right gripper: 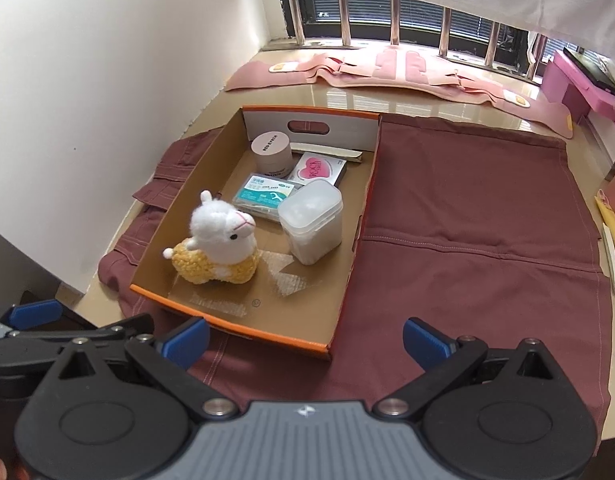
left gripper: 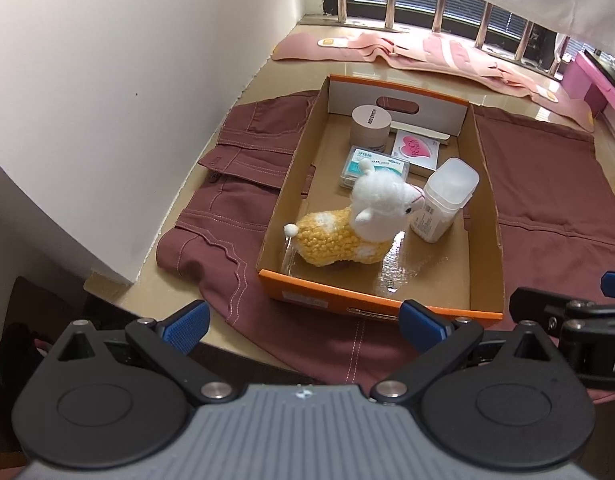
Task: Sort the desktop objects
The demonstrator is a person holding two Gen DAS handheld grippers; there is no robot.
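Inside cardboard box point(right gripper: 359, 216): fluffy white-yellow alpaca toy point(right gripper: 217, 242) upright; both hand-held grippers spread, empty.

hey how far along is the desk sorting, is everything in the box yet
Mostly done, it seems. The cardboard box already holds the alpaca plush, clear tub, floss pack, round jar and heart box. Both the left claw and right claw are open and empty. A yellow tube at the cloth's right edge may remain.
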